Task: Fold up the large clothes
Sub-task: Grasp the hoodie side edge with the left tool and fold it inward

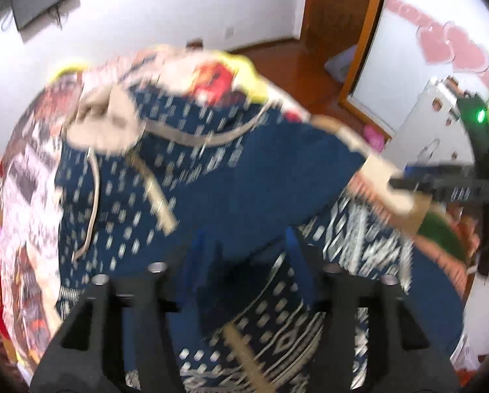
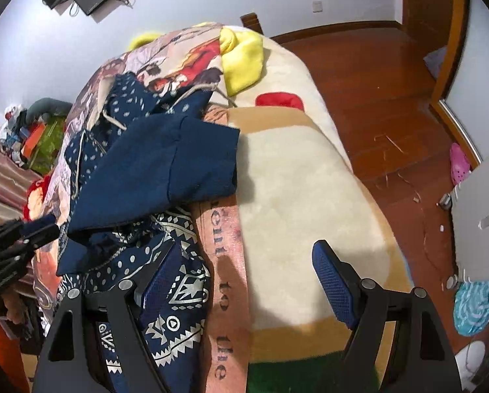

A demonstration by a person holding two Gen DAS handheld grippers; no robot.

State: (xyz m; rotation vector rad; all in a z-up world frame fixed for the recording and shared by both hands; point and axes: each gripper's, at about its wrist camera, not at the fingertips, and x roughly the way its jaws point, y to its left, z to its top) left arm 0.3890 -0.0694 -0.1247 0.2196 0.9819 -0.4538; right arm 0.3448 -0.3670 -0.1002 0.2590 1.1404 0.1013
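Note:
A large navy garment with white patterns and beige trim (image 2: 152,177) lies bunched on the bed. It fills the blurred left wrist view (image 1: 211,190). My left gripper (image 1: 244,255) has navy cloth between its blue fingers; blur hides whether it grips. It shows at the left edge of the right wrist view (image 2: 31,232), beside the garment's left side. My right gripper (image 2: 244,281) is open and empty above the bed, its left finger (image 2: 165,278) against the patterned hem. In the left wrist view it (image 1: 418,183) meets the beige sleeve cuff (image 1: 382,170).
The bed carries a cream and tan plush blanket (image 2: 303,190), a printed quilt (image 2: 178,59) and a yellow cloth (image 2: 244,55). Wooden floor (image 2: 391,98) lies to the right, with a pink shoe (image 2: 459,163) and a teal item (image 2: 477,304). Clutter (image 2: 38,134) sits left.

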